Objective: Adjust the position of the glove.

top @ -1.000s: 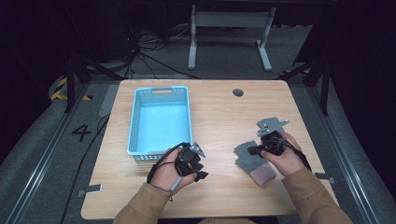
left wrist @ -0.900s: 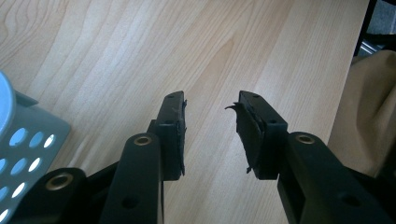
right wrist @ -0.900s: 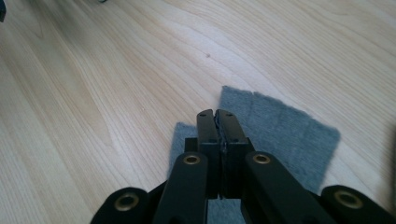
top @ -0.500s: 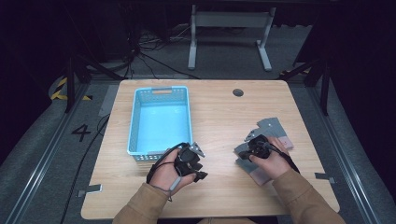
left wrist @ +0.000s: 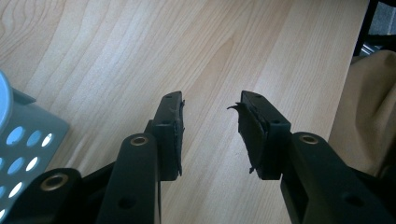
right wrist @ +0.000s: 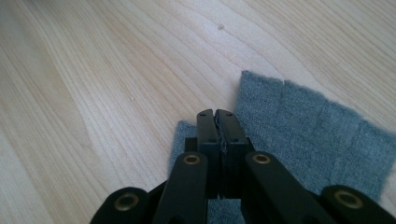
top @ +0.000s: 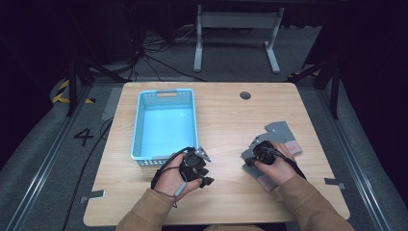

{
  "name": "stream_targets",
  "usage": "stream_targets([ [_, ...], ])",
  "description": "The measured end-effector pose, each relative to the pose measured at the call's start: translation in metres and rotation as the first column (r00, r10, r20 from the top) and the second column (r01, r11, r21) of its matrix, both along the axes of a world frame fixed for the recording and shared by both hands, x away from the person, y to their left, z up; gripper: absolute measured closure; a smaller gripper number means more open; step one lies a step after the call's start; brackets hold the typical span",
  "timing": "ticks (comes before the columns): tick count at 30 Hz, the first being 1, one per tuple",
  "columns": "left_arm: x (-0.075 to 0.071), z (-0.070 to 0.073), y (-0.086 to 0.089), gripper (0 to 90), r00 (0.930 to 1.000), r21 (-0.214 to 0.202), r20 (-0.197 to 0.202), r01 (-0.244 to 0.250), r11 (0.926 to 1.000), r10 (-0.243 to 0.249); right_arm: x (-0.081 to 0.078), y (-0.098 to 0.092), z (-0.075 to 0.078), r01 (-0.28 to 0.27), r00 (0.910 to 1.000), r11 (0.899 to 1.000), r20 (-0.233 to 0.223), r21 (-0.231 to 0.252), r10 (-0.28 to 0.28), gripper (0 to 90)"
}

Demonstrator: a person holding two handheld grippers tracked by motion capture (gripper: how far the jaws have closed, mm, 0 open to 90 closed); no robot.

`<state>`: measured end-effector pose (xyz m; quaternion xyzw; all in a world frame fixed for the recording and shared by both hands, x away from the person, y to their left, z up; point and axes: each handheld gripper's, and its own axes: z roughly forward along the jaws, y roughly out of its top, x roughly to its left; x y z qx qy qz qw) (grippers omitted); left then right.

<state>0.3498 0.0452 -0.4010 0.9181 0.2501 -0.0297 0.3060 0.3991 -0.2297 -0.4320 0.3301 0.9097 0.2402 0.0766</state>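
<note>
Pale wooden table [top: 221, 115], dark room beyond. Near its right edge lie soft, limp grey cloths [right wrist: 308, 126]; my right gripper [right wrist: 218, 116], jaws closed and empty, rests on them. I judge an outer edge best to pinch. My left gripper [left wrist: 210, 128], half open and empty, hovers beside the blue basket [top: 163, 122].

One readable mark: white numeral "4" [top: 83, 136] on grey floor [top: 38, 163], left of light wooden table [top: 221, 115].

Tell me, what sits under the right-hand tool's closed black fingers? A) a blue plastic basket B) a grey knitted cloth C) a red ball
B: in the right gripper view, the shut fingers rest over a grey knitted cloth lying on the light wooden table.
</note>
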Motion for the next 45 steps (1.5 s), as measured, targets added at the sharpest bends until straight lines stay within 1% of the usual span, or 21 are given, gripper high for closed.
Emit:
stream_targets([
  [3,0.0,0.0,0.0,61.1,1.0,-0.002,0.0,0.0,1.0,0.0,0.0,0.0,-0.002,0.0,1.0,1.0,-0.006,-0.005,0.0,90.0],
  [8,0.0,0.0,0.0,61.0,1.0,0.002,-0.003,0.002,1.0,-0.002,0.0,0.002,-0.003,-0.008,1.0,1.0,-0.002,-0.01,0.008,90.0],
  [12,0.0,0.0,0.0,60.8,1.0,0.0,-0.001,0.002,1.0,-0.002,-0.003,0.005,-0.002,-0.027,0.9996,1.0,-0.009,-0.011,0.027,90.0],
  [15,0.001,0.0,-0.002,60.6,1.0,-0.004,0.0,0.008,1.0,-0.008,-0.008,0.008,-0.002,-0.054,0.9983,0.998,-0.021,-0.011,0.054,90.0],
  [16,0.002,0.001,-0.002,60.5,0.9999,-0.003,-0.004,0.009,1.0,-0.009,-0.01,0.009,-0.002,-0.067,0.9974,0.998,-0.027,-0.011,0.067,90.0],
  [20,0.004,0.001,-0.006,60.3,0.9998,-0.004,0.0,0.019,0.9998,-0.019,-0.018,0.013,-0.001,-0.111,0.9928,0.994,-0.047,-0.018,0.11,90.0],
  [24,0.005,0.001,-0.009,60.2,0.9995,-0.005,-0.004,0.03,0.9995,-0.03,-0.026,0.016,-0.001,-0.14,0.9881,0.99,-0.067,-0.021,0.139,90.0],
  [25,0.006,0.002,-0.01,60.2,0.9994,-0.004,0.002,0.035,0.9994,-0.035,-0.028,0.016,-0.001,-0.15,0.9863,0.988,-0.072,-0.024,0.148,90.0],
  [26,0.006,0.002,-0.011,60.1,0.9994,-0.005,-0.003,0.033,0.9994,-0.033,-0.029,0.017,-0.001,-0.16,0.9843,0.987,-0.079,-0.02,0.158,90.0],
  [30,0.008,0.002,-0.014,60.2,0.9987,-0.003,-0.001,0.052,0.9987,-0.052,-0.035,0.016,-0.001,-0.193,0.9768,0.981,-0.097,-0.016,0.191,90.0],
  [31,0.008,0.002,-0.016,60.2,0.9988,-0.006,-0.002,0.049,0.9988,-0.049,-0.036,0.016,-0.001,-0.202,0.9747,0.979,-0.101,-0.017,0.2,90.0],
  [32,0.009,0.002,-0.016,60.2,0.9982,-0.002,0.0,0.06,0.9982,-0.06,-0.038,0.016,-0.001,-0.203,0.9735,0.979,-0.109,-0.013,0.201,90.0],
  [34,0.009,0.002,-0.017,60.1,0.9981,-0.001,-0.001,0.062,0.9981,-0.062,-0.04,0.016,0.0,-0.213,0.973,0.977,-0.094,-0.014,0.211,90.0],
  [35,0.01,0.002,-0.019,60.1,0.9977,-0.004,0.0,0.068,0.9976,-0.068,-0.041,0.015,0.001,-0.217,0.9728,0.976,-0.086,-0.007,0.215,90.0],
  [36,0.01,0.002,-0.019,60.1,0.9977,-0.004,0.0,0.068,0.9976,-0.068,-0.041,0.015,0.001,-0.217,0.9728,0.976,-0.086,-0.007,0.215,90.0],
  [37,0.01,0.003,-0.02,60.1,0.9974,-0.003,-0.001,0.072,0.9974,-0.072,-0.043,0.012,0.006,-0.219,0.9722,0.976,-0.081,0.015,0.22,90.0],
  [38,0.011,0.003,-0.021,60.1,0.9971,-0.002,0.0,0.076,0.9971,-0.076,-0.044,0.01,0.008,-0.219,0.9724,0.976,-0.079,0.022,0.22,90.0],
  [40,0.011,0.004,-0.022,60.2,0.9974,-0.009,0.002,0.072,0.9974,-0.071,-0.047,0.005,0.013,-0.212,0.9732,0.977,-0.084,0.031,0.214,90.0],
  [41,0.013,0.004,-0.023,60.2,0.9965,-0.005,0.003,0.083,0.9965,-0.083,-0.047,0.002,0.014,-0.204,0.9747,0.978,-0.086,0.037,0.206,90.0],
  [42,0.013,0.004,-0.024,60.2,0.9971,-0.012,-0.001,0.076,0.9971,-0.076,-0.048,0.0,0.016,-0.198,0.9759,0.98,-0.086,0.037,0.201,90.0],
  [45,0.015,0.005,-0.028,60.2,0.9959,-0.013,0.001,0.09,0.9958,-0.09,-0.049,-0.008,0.019,-0.181,0.9792,0.982,-0.085,0.044,0.184,90.0],
])
